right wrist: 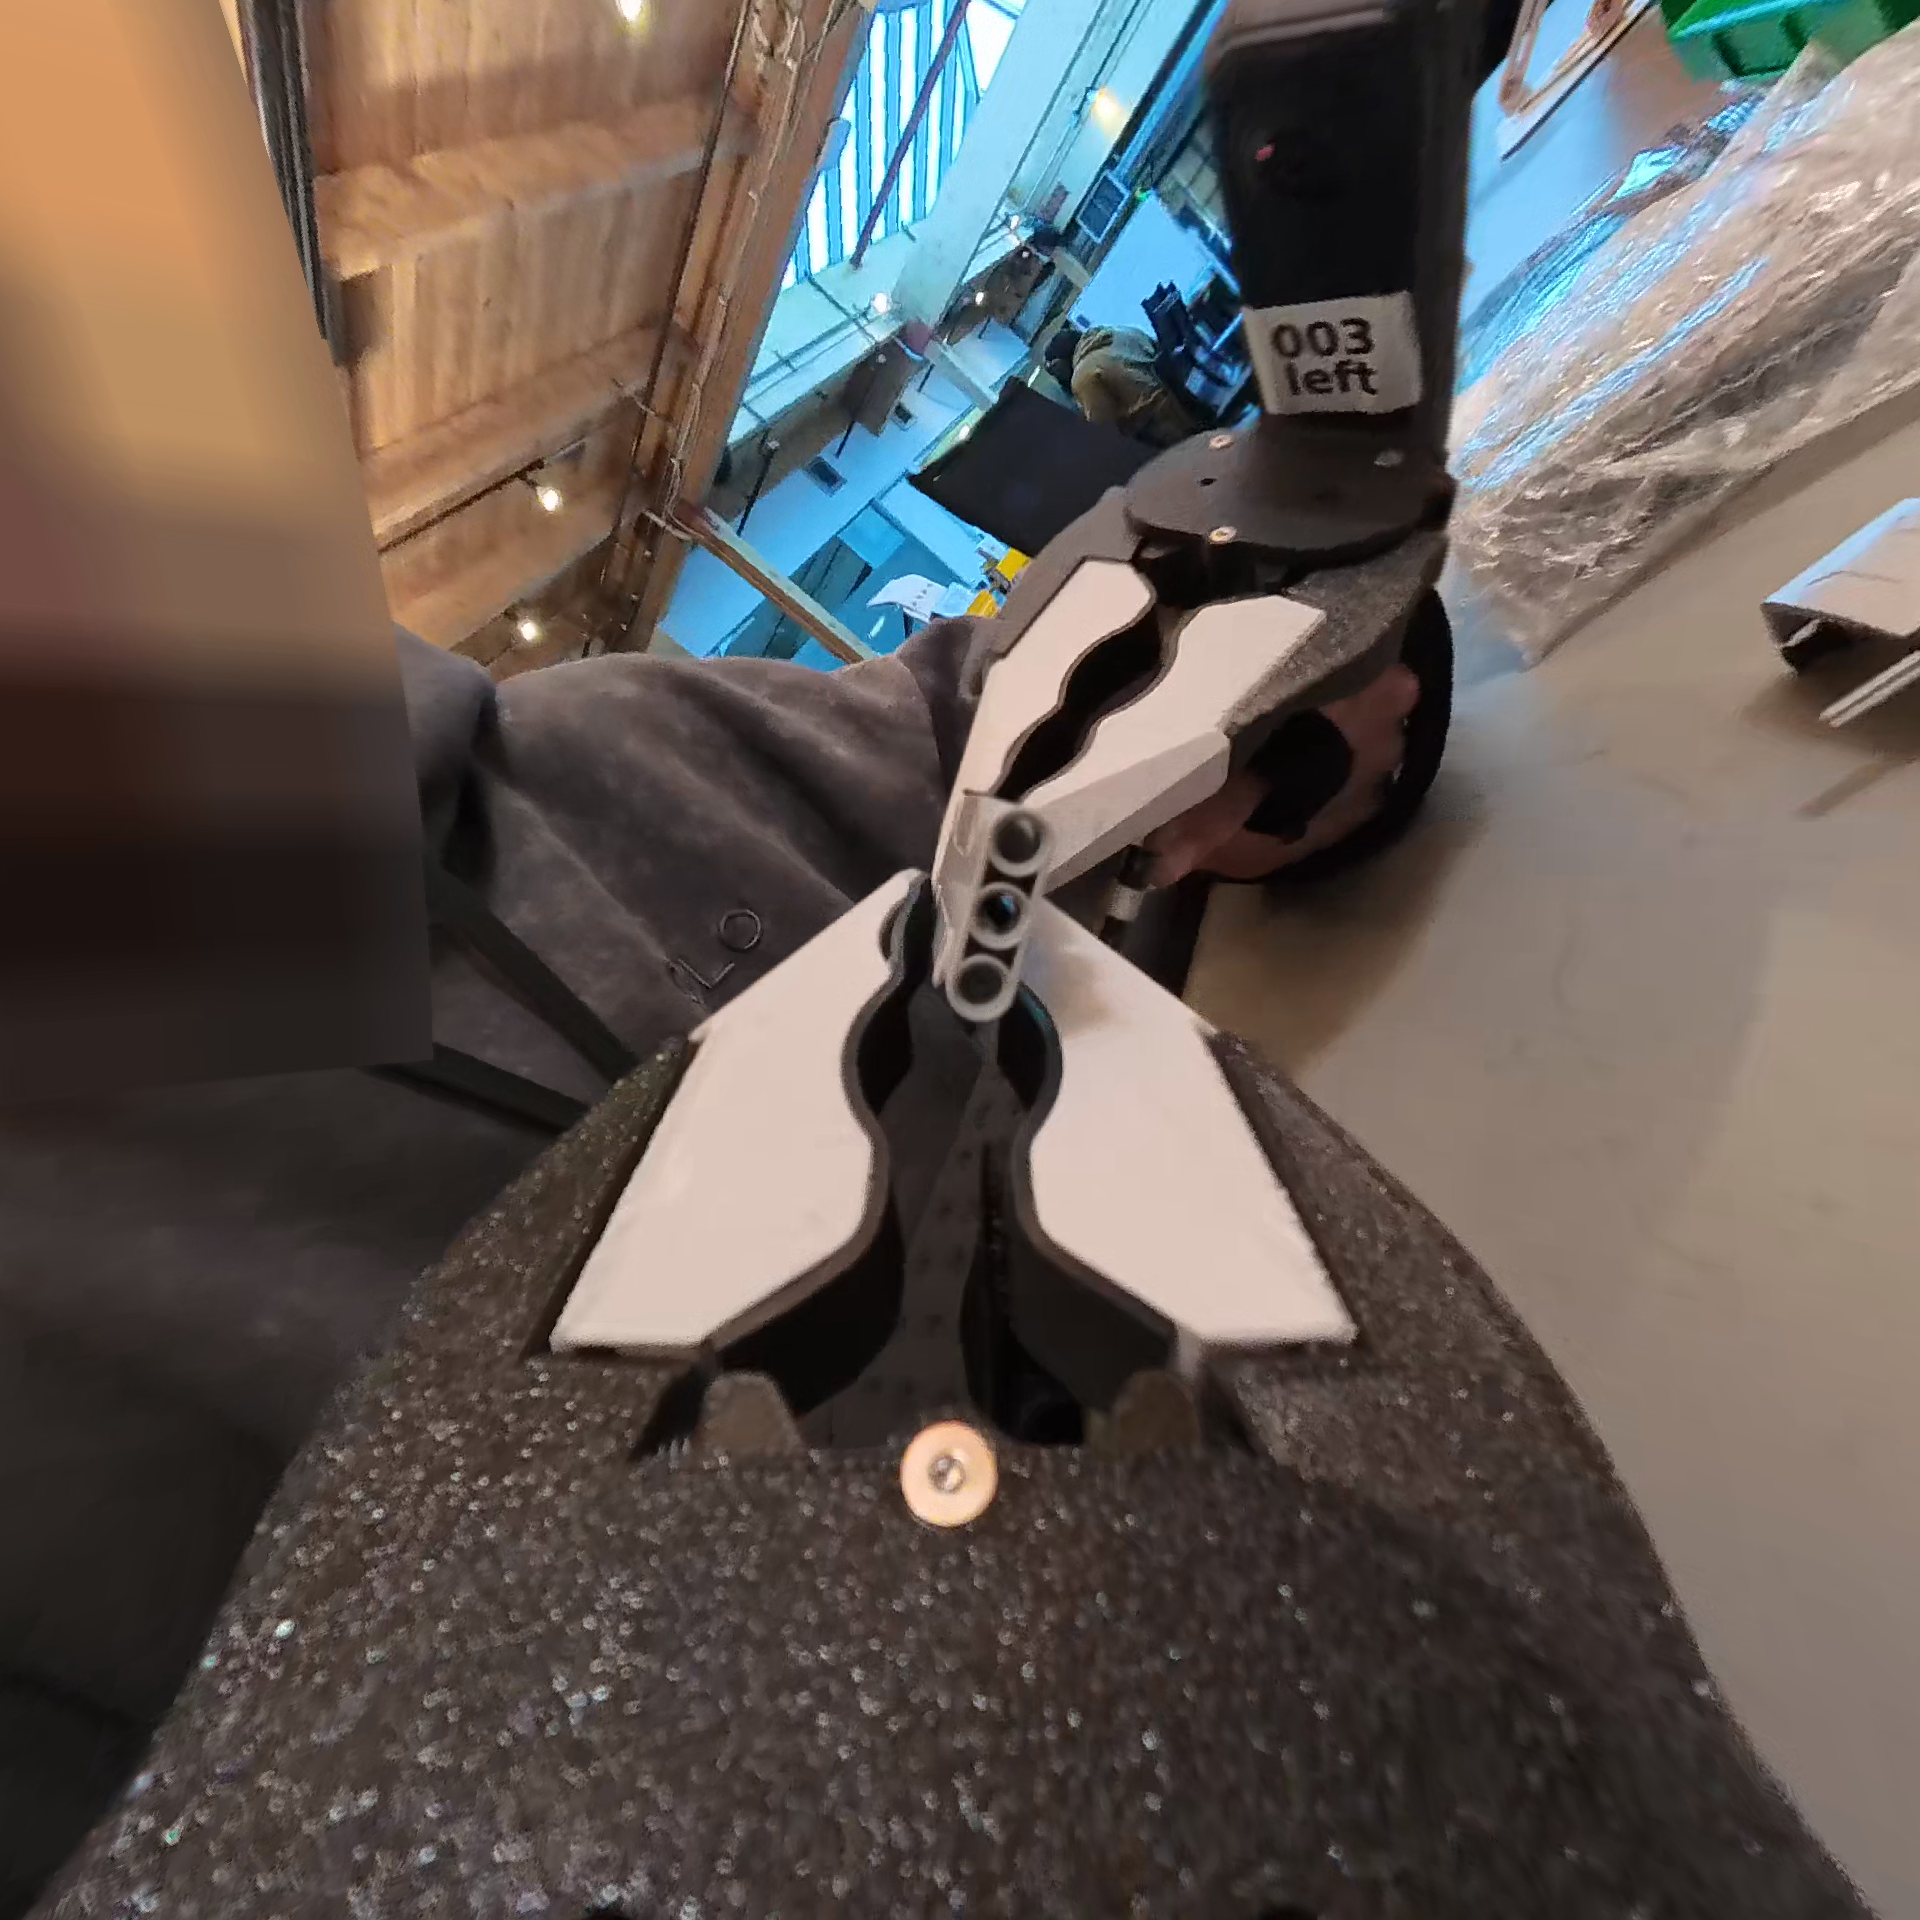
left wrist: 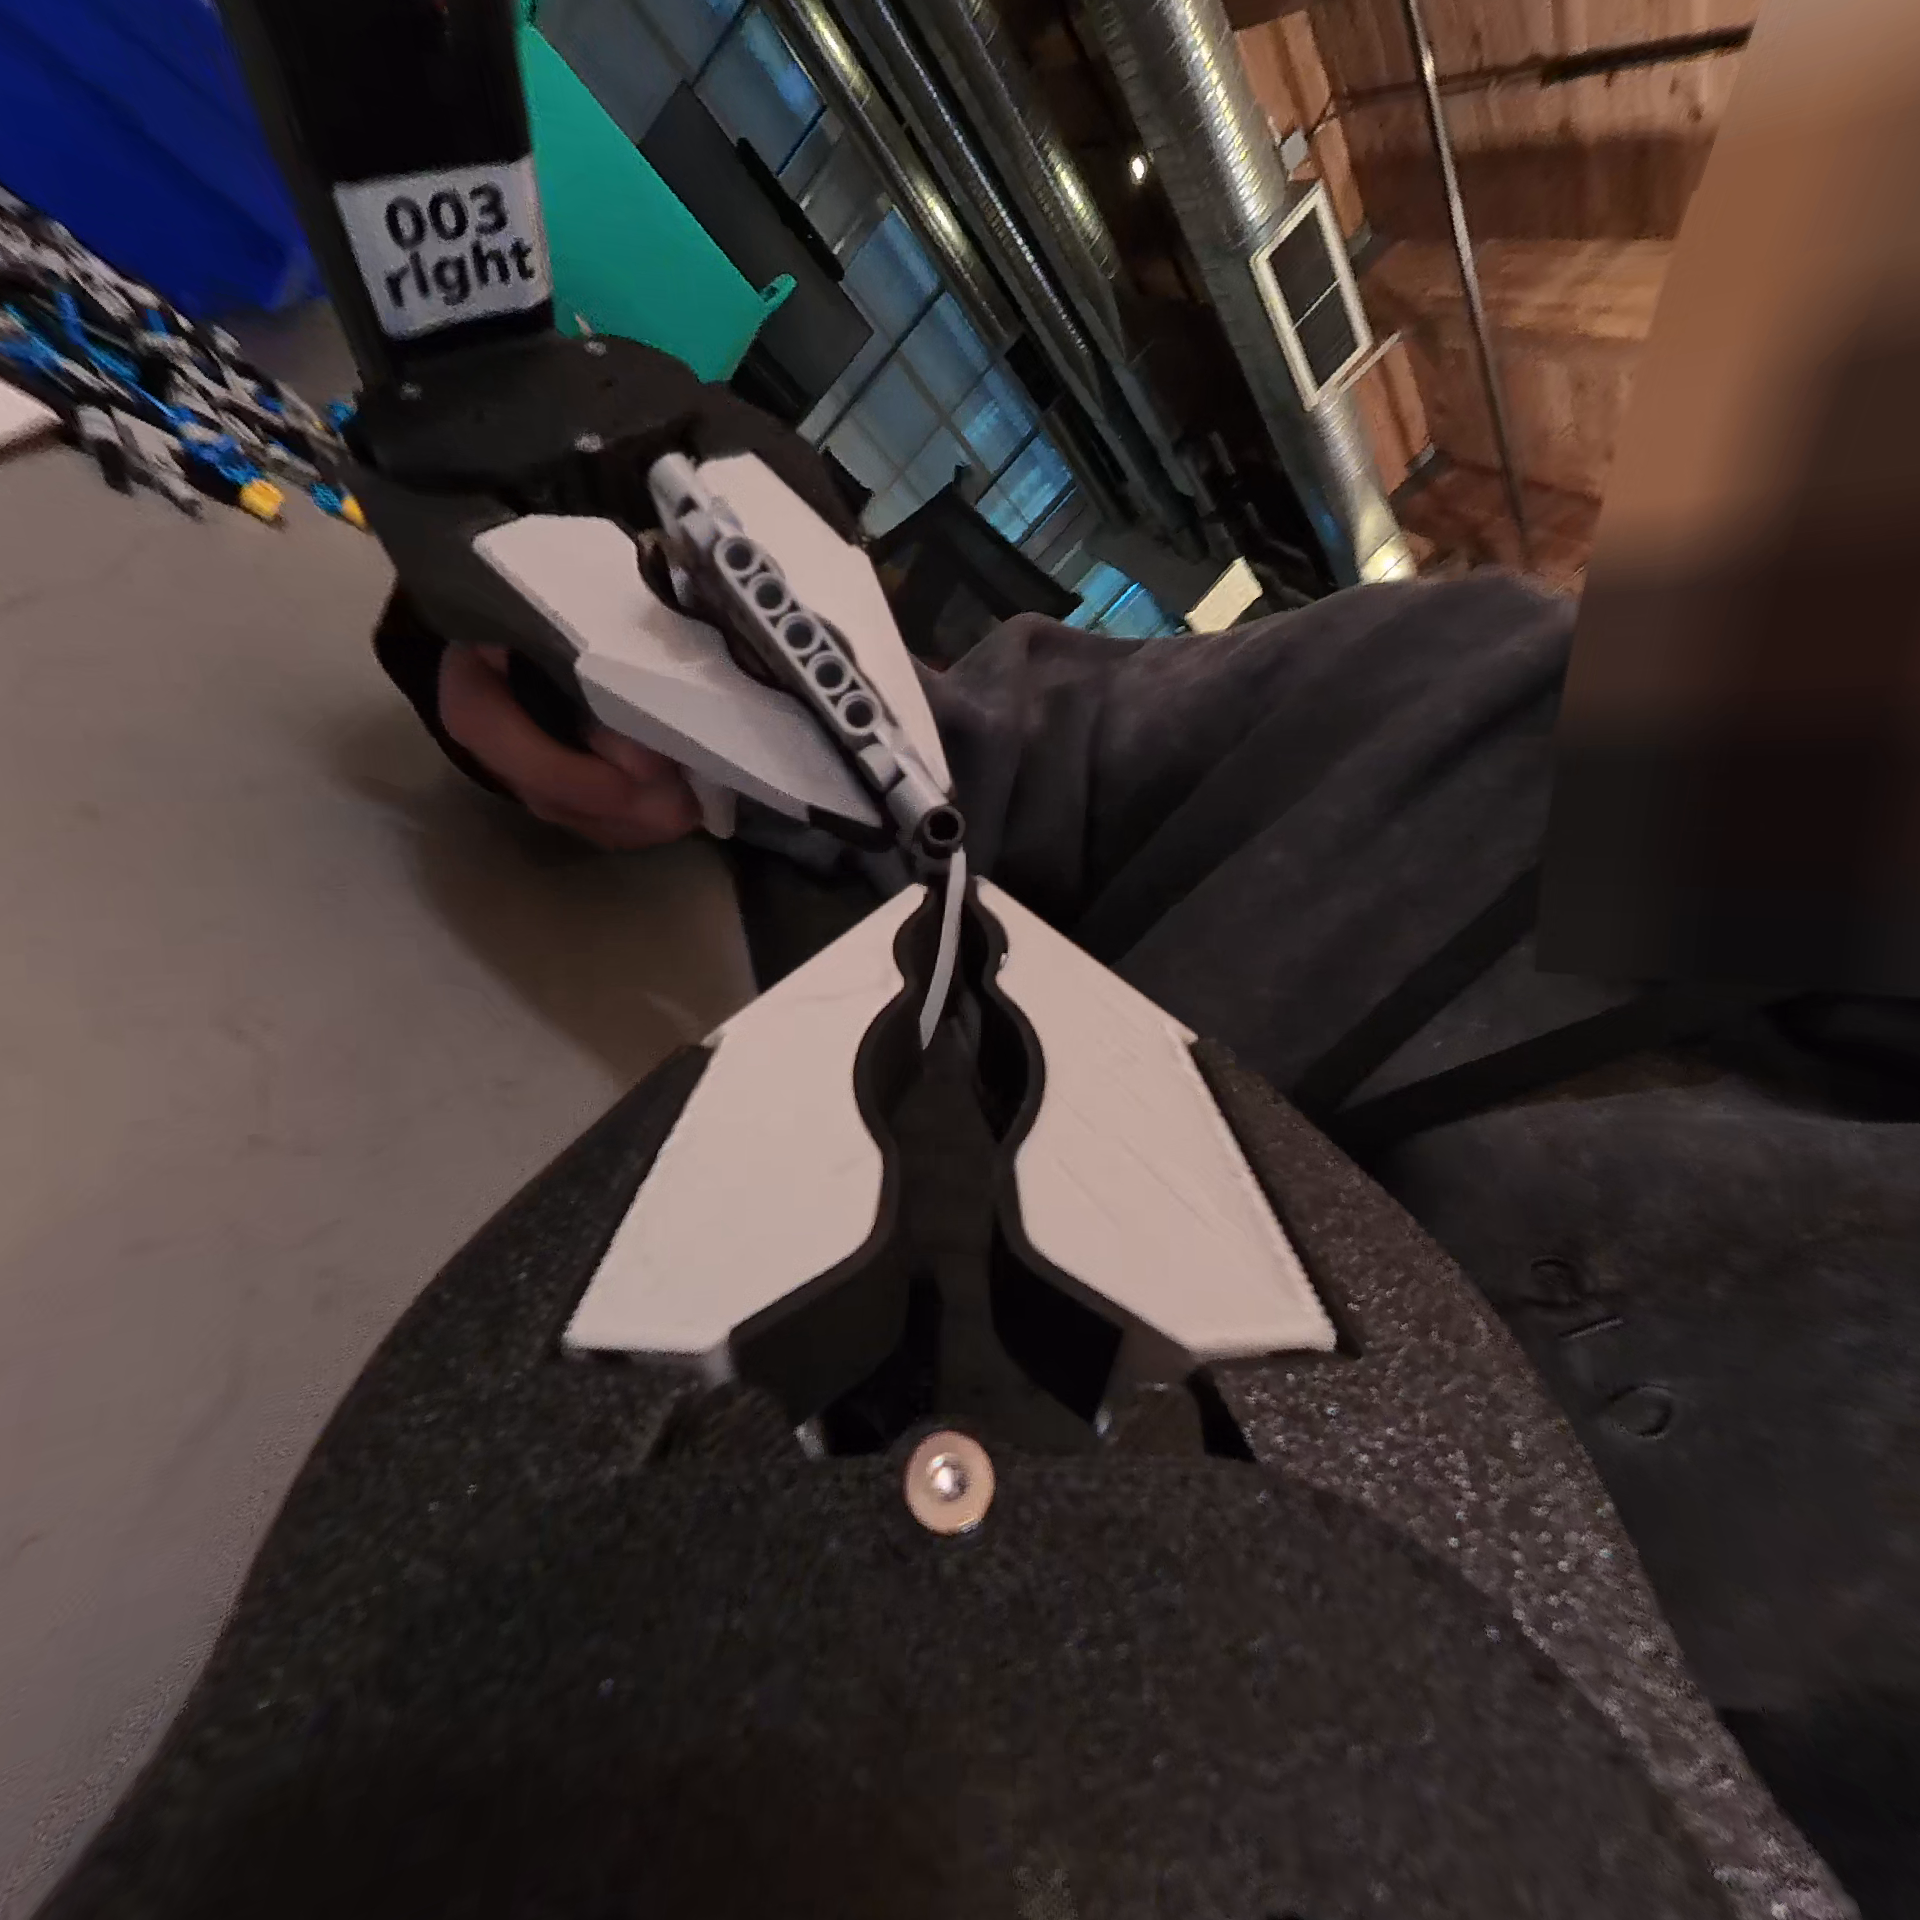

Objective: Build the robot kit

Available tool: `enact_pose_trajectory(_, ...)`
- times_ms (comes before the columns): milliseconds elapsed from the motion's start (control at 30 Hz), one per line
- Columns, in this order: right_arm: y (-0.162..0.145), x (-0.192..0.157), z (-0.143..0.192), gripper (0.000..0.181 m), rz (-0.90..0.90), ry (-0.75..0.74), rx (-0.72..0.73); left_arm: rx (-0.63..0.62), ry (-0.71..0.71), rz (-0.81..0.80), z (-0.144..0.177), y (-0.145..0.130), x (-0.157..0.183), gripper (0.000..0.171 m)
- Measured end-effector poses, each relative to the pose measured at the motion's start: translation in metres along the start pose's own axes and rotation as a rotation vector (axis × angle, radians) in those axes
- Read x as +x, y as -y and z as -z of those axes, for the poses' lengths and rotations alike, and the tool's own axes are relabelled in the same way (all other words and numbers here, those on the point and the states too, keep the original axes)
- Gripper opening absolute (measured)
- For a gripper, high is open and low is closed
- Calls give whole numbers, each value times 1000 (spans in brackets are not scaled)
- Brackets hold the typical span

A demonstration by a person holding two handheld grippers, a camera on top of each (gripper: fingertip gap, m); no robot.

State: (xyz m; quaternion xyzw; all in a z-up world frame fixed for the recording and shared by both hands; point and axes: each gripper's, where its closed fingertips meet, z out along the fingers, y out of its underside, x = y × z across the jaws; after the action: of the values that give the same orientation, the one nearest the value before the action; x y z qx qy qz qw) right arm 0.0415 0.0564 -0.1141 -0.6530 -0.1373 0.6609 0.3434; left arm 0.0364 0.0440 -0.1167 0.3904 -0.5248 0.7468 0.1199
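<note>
In the left wrist view my left gripper (left wrist: 948,899) is shut on a thin pale flat piece (left wrist: 940,966), seen edge-on between its white fingers. My right gripper (left wrist: 914,816) comes in from the upper left, shut on a long grey beam with holes (left wrist: 800,634) that has a black pin (left wrist: 941,828) at its tip. The pin end touches the top of the pale piece. In the right wrist view my right gripper (right wrist: 971,909) holds the beam (right wrist: 987,920), and the left gripper (right wrist: 992,821) meets it tip to tip with the pale piece (right wrist: 966,831).
Both grippers are held above a grey table (left wrist: 208,831), close to a person's dark clothing (left wrist: 1247,779). A pile of blue, black and grey building pieces (left wrist: 156,416) lies far left. Crinkled clear plastic (right wrist: 1662,364) and a grey folded box (right wrist: 1849,613) lie at the right. Only a small space, under 4 cm, lies between the two pairs of fingers.
</note>
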Motion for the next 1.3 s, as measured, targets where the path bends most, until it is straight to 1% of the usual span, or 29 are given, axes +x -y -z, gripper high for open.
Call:
enact_pose_trajectory(100,3,5,3,6,79,-81,0,39,-24,146,3,4,-5,0)
enact_pose_trajectory(133,3,6,3,6,101,-102,-10,37,-23,159,3,4,-6,0)
enact_pose_trajectory(233,-1,4,1,6,99,-97,-31,15,-14,124,1,0,-4,0)
enact_pose_trajectory(300,2,11,5,6,51,-130,-15,22,49,83,4,2,-12,0)
enact_pose_trajectory(367,0,18,8,6,5,-168,-21,-10,124,20,6,0,-20,0)
enact_pose_trajectory(533,-5,21,10,6,-67,-176,-51,-48,138,19,3,-6,-23,0)
enact_pose_trajectory(600,-11,24,10,6,-159,-161,-65,-91,166,-12,1,-12,-25,0)
enact_pose_trajectory(667,-16,30,12,6,-216,-175,-68,-133,223,-60,1,-17,-32,0)
enact_pose_trajectory(733,-15,31,13,6,-211,-174,-60,-129,227,-60,1,-16,-32,1)
enact_pose_trajectory(833,-3,26,11,8,-130,-150,-3,-84,183,-34,3,-9,-28,0)
enact_pose_trajectory(867,4,23,11,17,-121,-127,38,-84,172,-31,3,-9,-26,0)
enact_pose_trajectory(900,9,20,10,21,-135,-101,67,-77,170,-39,2,-7,-26,1)
enact_pose_trajectory(933,8,22,9,10,-155,-105,67,-78,163,-43,1,-8,-24,1)
enact_pose_trajectory(967,6,26,8,7,-155,-125,61,-90,170,-45,0,-10,-25,0)
enact_pose_trajectory(1100,4,34,10,7,-210,-163,77,-98,217,-52,1,-12,-31,0)
enact_pose_trajectory(1300,6,33,10,7,-194,-175,83,-86,222,-59,0,-10,-31,1)
